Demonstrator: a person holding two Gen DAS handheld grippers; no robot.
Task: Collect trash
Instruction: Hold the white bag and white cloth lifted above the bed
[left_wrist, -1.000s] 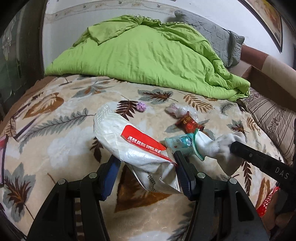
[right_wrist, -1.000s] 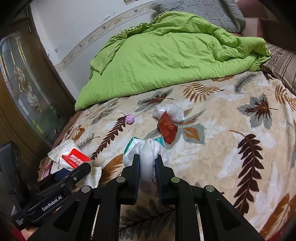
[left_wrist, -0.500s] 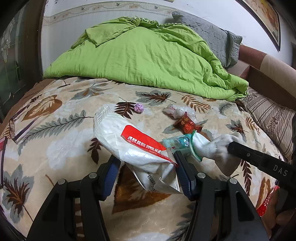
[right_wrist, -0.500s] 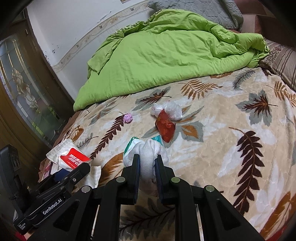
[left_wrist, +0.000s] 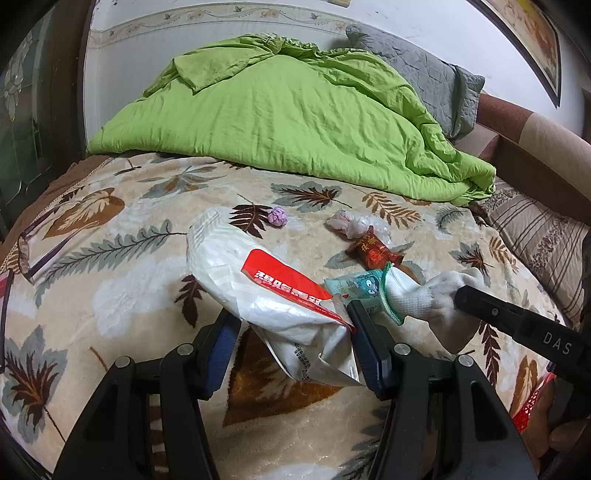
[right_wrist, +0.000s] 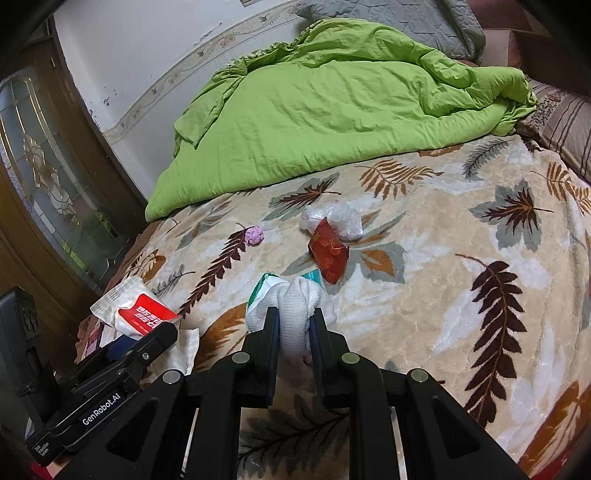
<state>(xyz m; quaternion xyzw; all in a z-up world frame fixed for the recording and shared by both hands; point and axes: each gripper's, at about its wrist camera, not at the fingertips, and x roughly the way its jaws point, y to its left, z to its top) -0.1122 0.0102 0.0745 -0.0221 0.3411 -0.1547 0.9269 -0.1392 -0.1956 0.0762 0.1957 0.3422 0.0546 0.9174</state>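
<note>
My left gripper is shut on a white plastic bag with a red label and holds it just above the leaf-patterned blanket. The bag also shows at the left of the right wrist view. My right gripper is shut on a white knitted glove with a green cuff, beside the bag's mouth. A teal wrapper lies at the glove's cuff. Farther back lie a red packet, a crumpled clear plastic film and a small purple paper ball.
A green duvet is heaped across the far half of the bed, with a grey pillow behind it. A striped pillow lies at the right. A wooden door with glass panels stands at the left.
</note>
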